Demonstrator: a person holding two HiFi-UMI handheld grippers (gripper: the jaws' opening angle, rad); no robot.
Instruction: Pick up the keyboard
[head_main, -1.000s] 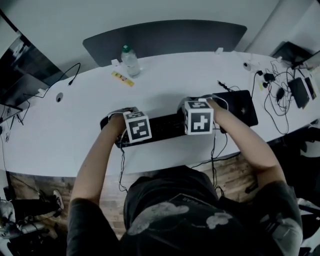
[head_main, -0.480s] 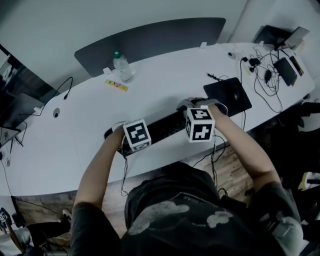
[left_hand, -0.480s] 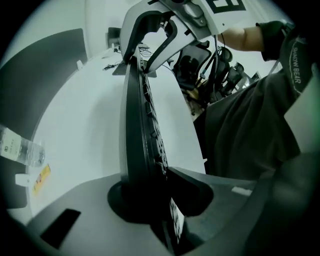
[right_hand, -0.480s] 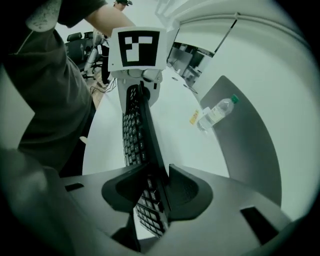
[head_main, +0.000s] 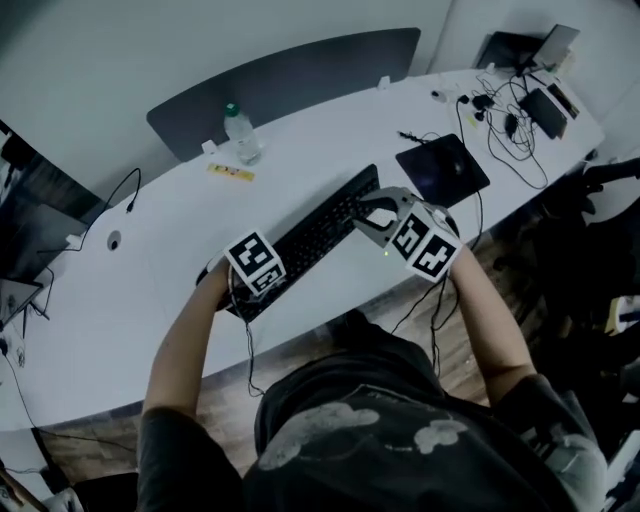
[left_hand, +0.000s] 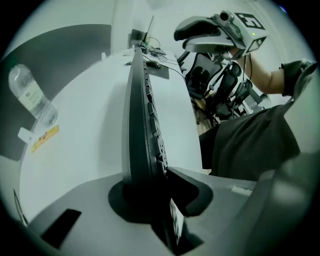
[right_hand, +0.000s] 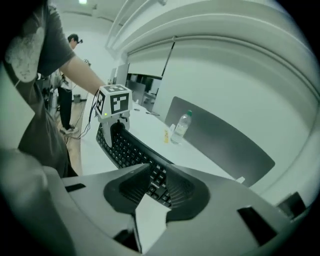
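Closing left claw (left_hand: 150, 186) and right claw (right_hand: 154, 184) on opposite ends of the keyboard (head_main: 312, 234), apparently to keep its length balanced for lifting off the desk (head_main: 150, 290)

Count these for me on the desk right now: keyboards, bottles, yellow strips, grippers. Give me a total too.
Keyboard: 1
Bottle: 1
Yellow strip: 1
Grippers: 2, the left gripper and the right gripper. The jaws of each are closing with an end of the keyboard between them.
Total: 5
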